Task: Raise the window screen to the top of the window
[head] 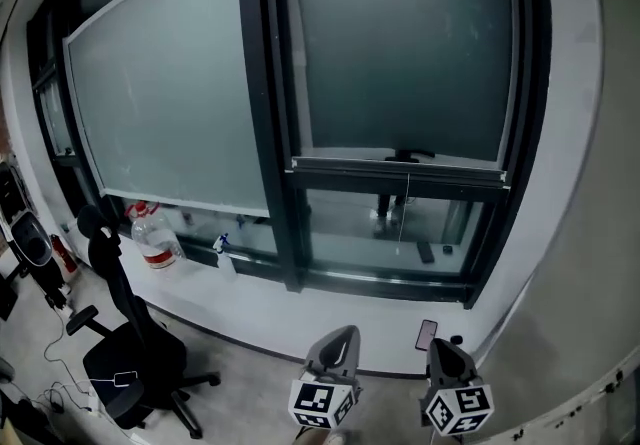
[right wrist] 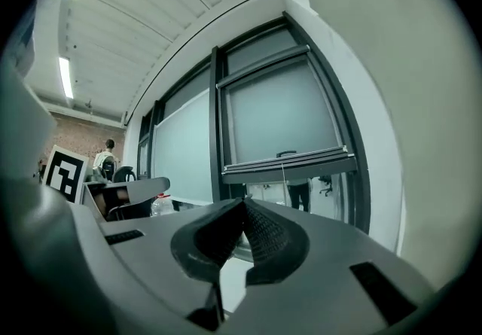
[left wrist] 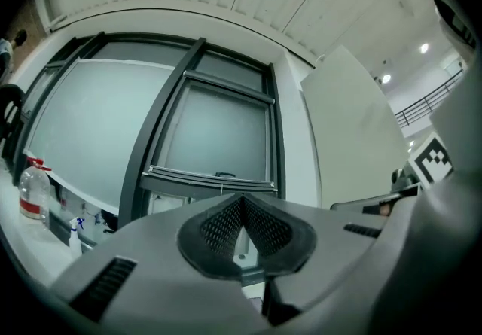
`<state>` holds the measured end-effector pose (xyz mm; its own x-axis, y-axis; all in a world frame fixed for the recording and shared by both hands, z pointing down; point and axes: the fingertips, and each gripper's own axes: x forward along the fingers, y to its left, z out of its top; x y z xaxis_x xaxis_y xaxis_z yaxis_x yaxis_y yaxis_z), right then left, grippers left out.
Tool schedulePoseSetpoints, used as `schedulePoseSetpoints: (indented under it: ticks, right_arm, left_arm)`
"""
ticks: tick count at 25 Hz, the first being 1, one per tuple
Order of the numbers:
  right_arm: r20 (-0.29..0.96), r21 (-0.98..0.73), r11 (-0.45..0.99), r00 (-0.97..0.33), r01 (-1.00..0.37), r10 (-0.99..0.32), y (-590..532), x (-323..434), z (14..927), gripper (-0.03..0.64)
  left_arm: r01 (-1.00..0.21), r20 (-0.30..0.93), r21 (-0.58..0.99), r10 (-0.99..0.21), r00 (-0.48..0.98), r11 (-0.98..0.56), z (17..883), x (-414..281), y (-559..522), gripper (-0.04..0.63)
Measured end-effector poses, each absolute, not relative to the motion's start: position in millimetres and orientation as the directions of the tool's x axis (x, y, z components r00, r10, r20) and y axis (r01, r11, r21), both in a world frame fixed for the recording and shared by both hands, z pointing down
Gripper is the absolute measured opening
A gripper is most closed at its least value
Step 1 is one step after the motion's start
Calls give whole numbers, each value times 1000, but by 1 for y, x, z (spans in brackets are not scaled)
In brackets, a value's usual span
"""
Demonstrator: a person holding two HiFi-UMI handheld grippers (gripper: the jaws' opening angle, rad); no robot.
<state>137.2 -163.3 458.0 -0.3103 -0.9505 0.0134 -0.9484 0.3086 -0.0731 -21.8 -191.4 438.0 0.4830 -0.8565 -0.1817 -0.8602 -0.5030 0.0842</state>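
Left gripper (left wrist: 242,199) jaws closed, pads touching, nothing between. Right gripper (right wrist: 242,204) looks closed too, empty. Both well apart from window screen (head: 400,53) bottom rail.

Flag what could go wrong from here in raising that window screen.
1. The left gripper and right gripper are both shut and empty, well short of the window screen. The handle on its bottom bar is small, so shut jaws would likely just knock it.
2. The thin cord hanging below the bar may snag a jaw.
3. What looks like a phone lies on the sill; a reach could sweep it off.
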Motion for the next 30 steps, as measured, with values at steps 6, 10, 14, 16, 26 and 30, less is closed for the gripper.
schedulePoseSetpoints:
  ticks: [6,10,14,16,26,30]
  right_arm:
    - [0,-43,337,-337,-941,-941,-266,116,434,5]
    - [-52,-33,330,-328,-944,-943,-329,112,412,5]
    - [-95,-77,312,-304,-947,-948,-381,111,405,5]
    - [-91,-76,303,-296,-950,-951,-405,120,402,5]
    - [-65,-152,284,-277,-947,-959,-544,206,415,5]
    - [-72,-126,308,-301,-943,-951,-594,228,401,5]
  left_arm:
    - [-867,-196,63,-858,474,-494,424,-33,-290,3]
    - [-852,-217,67,-842,495,-519,412,-29,-353,3]
    - [-840,-196,74,-834,516,-537,415,-26,-409,3]
    - [-834,-179,71,-830,529,-547,417,-16,-435,3]
    - [-852,-175,79,-849,499,-517,420,53,-576,3]
    - [-876,-202,70,-866,457,-478,406,67,-627,3]
